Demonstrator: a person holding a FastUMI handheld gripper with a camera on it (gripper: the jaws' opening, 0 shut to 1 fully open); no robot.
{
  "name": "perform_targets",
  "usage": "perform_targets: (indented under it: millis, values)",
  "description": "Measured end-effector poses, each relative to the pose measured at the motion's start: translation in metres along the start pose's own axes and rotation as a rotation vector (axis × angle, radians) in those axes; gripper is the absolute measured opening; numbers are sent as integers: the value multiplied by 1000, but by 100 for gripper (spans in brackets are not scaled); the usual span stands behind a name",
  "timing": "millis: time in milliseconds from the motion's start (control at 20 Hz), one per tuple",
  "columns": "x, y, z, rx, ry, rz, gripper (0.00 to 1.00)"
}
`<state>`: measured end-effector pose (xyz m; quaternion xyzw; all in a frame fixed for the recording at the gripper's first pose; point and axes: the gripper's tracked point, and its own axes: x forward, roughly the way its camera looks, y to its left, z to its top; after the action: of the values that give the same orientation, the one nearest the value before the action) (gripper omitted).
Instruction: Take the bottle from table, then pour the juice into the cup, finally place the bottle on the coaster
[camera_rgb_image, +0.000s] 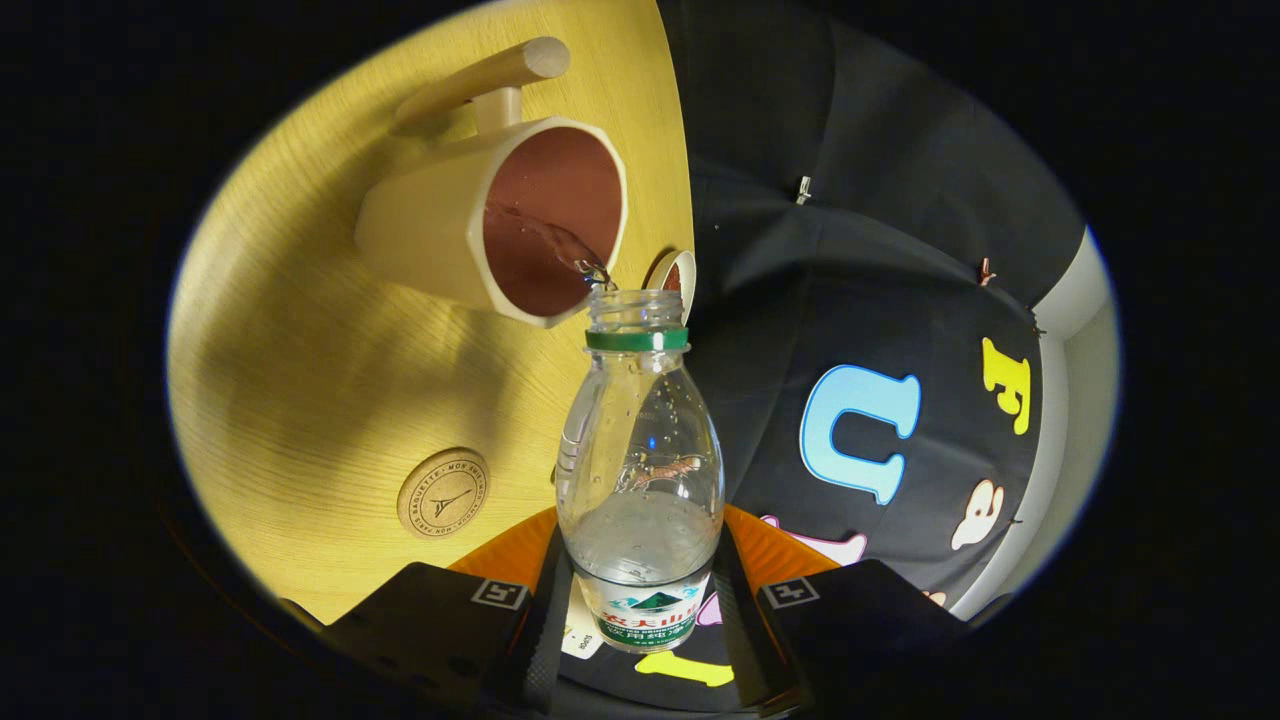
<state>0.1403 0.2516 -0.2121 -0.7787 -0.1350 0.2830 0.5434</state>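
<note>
The jaws (640, 610) held the bottle (640, 470), one finger pressed on each side of its labelled lower body. The bottle was tipped toward the cup (500, 215), its open neck with the green ring just at the cup's rim, and a thin stream ran into the cup's dark inside. The cup, handle at 12 o'clock, stood on the yellow desk (330, 380). The round coaster (443, 493) lay at 9 o'clock of the bottle, well apart from the cup. A small cap (676, 272) lay just beyond the bottle's mouth, at the desk's edge.
</note>
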Motion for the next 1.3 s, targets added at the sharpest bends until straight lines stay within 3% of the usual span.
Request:
perform_targets:
  millis: [1300]
  values:
    - [9,-23,0,-157,-60,-40,69]
